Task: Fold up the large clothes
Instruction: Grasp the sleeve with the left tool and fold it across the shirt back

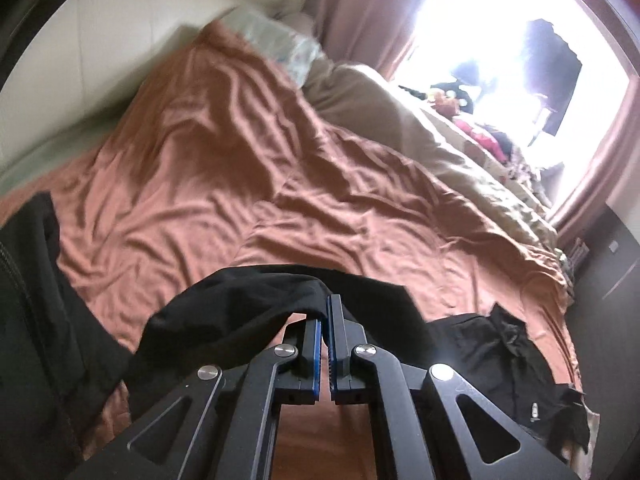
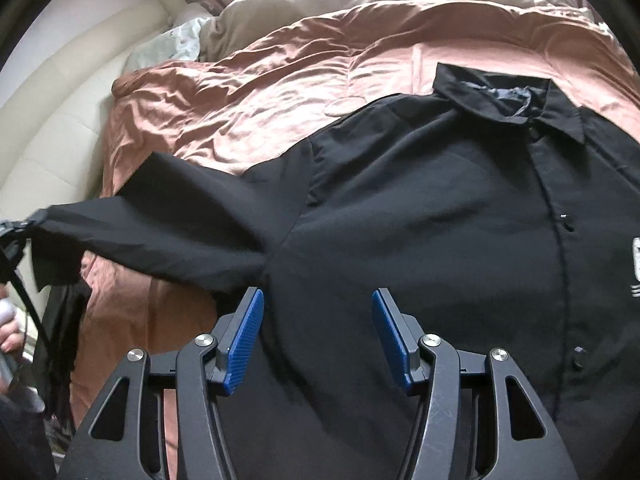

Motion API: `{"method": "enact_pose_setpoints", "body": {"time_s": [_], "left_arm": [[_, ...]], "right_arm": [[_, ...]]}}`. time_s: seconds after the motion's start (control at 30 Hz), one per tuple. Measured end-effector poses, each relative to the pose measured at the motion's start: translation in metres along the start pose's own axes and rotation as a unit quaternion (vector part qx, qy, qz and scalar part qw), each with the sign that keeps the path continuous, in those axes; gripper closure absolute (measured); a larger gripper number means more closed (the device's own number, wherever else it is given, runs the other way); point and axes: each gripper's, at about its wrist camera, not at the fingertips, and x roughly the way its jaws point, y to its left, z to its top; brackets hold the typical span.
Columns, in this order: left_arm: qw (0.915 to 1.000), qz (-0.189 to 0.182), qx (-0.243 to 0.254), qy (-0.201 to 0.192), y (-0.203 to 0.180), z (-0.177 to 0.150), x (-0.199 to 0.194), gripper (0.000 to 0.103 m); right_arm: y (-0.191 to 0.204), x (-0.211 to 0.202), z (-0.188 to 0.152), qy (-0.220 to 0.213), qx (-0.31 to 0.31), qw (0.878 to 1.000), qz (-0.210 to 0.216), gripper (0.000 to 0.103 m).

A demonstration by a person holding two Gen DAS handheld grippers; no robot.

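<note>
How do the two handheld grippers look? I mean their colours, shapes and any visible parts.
The left gripper and the right gripper look alike: matte black linkage arms with triangular cut-outs, round silver pivot pins, and ribbed blue pads on the inner finger faces. No cables or markings show.

A rust-brown sheet covers the bed, rumpled into long creases. Along the bed's far side lies a bunched beige duvet, and a pale patterned pillow sits at the head end against the cream padded headboard. Dusty pink curtains frame a glaring window, with a heap of colourful things below it.
</note>
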Motion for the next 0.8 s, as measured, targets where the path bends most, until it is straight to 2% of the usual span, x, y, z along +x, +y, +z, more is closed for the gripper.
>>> {"method": "enact_pose_setpoints", "body": {"time_s": [0.13,0.2,0.3,0.37,0.57,0.77,0.8], "left_arm": [[0.9995,-0.014,0.027,-0.013,-0.032,0.01,-0.019,0.101],[0.9988,-0.026,0.04,-0.015,-0.048,0.013,-0.026,0.101],[0.9971,-0.033,0.064,-0.022,-0.078,0.015,-0.037,0.101],[0.996,-0.043,0.074,-0.027,-0.096,0.018,-0.044,0.101],[0.9911,-0.074,0.104,-0.035,-0.154,0.02,-0.056,0.101],[0.9836,-0.109,0.141,-0.031,-0.218,0.007,-0.06,0.101],[0.9822,-0.114,0.147,-0.03,-0.228,0.005,-0.059,0.101]], "right_arm": [[0.0,0.029,0.006,0.022,0.02,0.999,0.024,0.049],[-0.003,0.046,0.006,0.041,0.03,0.998,0.022,0.049],[0.0,0.05,0.011,0.047,0.019,0.999,0.019,0.049],[-0.002,0.047,0.015,0.056,0.025,0.998,0.034,0.049],[-0.021,0.013,0.017,0.04,0.027,0.998,0.047,0.049],[-0.048,-0.037,0.007,0.008,0.029,0.997,0.078,0.049],[-0.053,-0.044,0.004,0.005,0.03,0.997,0.076,0.046]]}}
